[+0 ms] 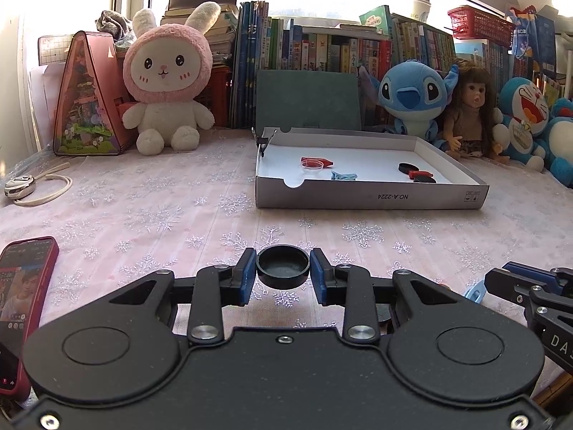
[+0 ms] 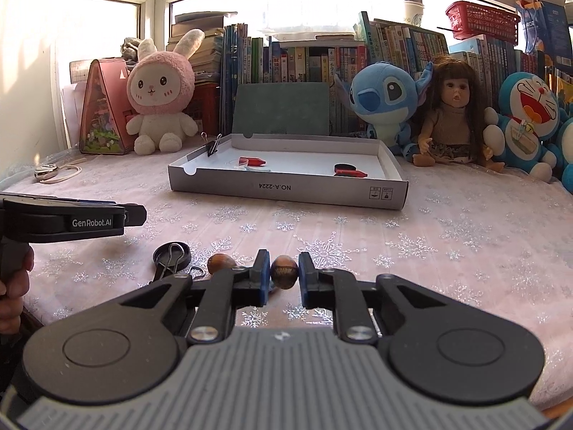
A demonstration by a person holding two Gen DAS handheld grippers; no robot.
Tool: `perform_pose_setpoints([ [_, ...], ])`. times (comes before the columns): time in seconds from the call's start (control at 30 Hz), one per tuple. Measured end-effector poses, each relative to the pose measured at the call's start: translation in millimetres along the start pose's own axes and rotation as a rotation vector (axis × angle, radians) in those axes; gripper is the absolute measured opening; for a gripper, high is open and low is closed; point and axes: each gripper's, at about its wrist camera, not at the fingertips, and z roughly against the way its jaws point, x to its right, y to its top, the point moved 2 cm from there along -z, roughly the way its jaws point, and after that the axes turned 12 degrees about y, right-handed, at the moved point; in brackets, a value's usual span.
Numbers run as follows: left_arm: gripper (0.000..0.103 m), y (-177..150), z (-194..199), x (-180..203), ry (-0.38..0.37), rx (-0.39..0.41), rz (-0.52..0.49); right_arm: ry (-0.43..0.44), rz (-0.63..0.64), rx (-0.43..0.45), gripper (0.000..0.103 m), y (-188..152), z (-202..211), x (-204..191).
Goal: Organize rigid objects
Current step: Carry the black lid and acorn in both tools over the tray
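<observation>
1. The left gripper [image 1: 283,268] is clenched on a round black plastic cap [image 1: 283,267]. The cap lies flat between the blue pads with its hollow side facing up, just above the pink snowflake-patterned tablecloth [image 1: 143,215].
2. The right gripper [image 2: 284,272] grasps a brown oval nut-like shell [image 2: 284,271]; its long axis runs roughly from pad to pad, level with the table.
3. A second brown oval shell [image 2: 220,262] lies on the cloth just left of the right gripper's left finger. Further left, a wire-handled binder clip [image 2: 171,259] rests on top of another round black cap [image 2: 161,252].
4. The shallow grey cardboard box lid [image 1: 369,199] sits open side up near the middle of the table, its long side across the view, with printing on the near wall.
5. Inside it, on the left: a red crayon-like piece [image 1: 317,162] pointing right, a clear round disc [image 1: 312,166] touching it, and a light blue clip [image 1: 343,176] just in front.
6. Inside it, on the right: a black round cap [image 1: 408,167], a small red piece [image 1: 420,173] and another black cap [image 1: 424,179], clustered together.
7. A black binder clip [image 1: 263,141] is clamped upright on the box's far left wall.
8. A red-cased phone [image 1: 25,304] lies at the table's near left edge.
</observation>
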Motion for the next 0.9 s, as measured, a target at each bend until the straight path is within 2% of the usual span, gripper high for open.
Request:
perform_pose_setpoints([
  [0.43,0.030,21,-5,6,-0.019,0.020,-0.004,-0.004,-0.036,0.010,0.021,19,-14,19],
  [0.8,0.030,75,-41,11,-0.053,0.024,0.040,0.000,-0.065,0.025,0.021,62,-44,45],
  [0.9,0.030,90,-58,13,-0.072,-0.007,0.072,0.006,-0.077,0.013,0.021,74,-55,54],
])
